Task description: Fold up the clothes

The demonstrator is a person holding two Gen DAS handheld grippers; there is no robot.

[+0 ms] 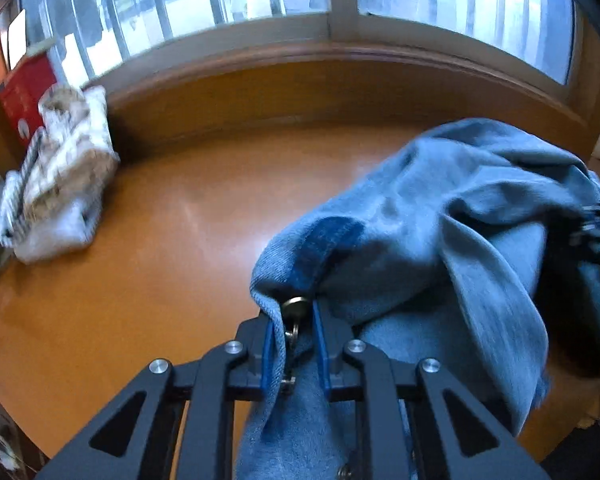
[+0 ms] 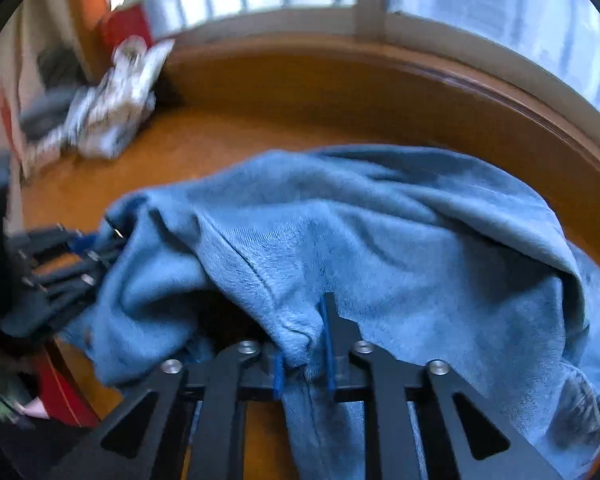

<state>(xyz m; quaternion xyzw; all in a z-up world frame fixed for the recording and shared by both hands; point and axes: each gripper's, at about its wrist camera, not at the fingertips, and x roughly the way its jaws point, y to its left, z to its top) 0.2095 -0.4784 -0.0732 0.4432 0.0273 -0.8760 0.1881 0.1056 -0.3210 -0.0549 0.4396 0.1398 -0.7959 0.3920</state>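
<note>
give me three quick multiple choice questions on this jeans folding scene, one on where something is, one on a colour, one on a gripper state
1. Where does the pile of light folded laundry lie?
A. on the jeans
B. at the far left of the wooden table, near the window sill
C. between the right gripper's fingers

2. What colour are the jeans?
A. blue
B. black
C. white

3. What is the left gripper doing?
A. standing open above bare wood
B. shut on the light laundry
C. shut on the jeans by the metal button

Answers:
1 B: the pile sits on the wooden table at far left, below the window, apart from the jeans.
2 A: the denim is blue in both wrist views.
3 C: its blue fingers pinch the denim beside the metal button. The right gripper likewise pinches a fold of the jeans.
</note>
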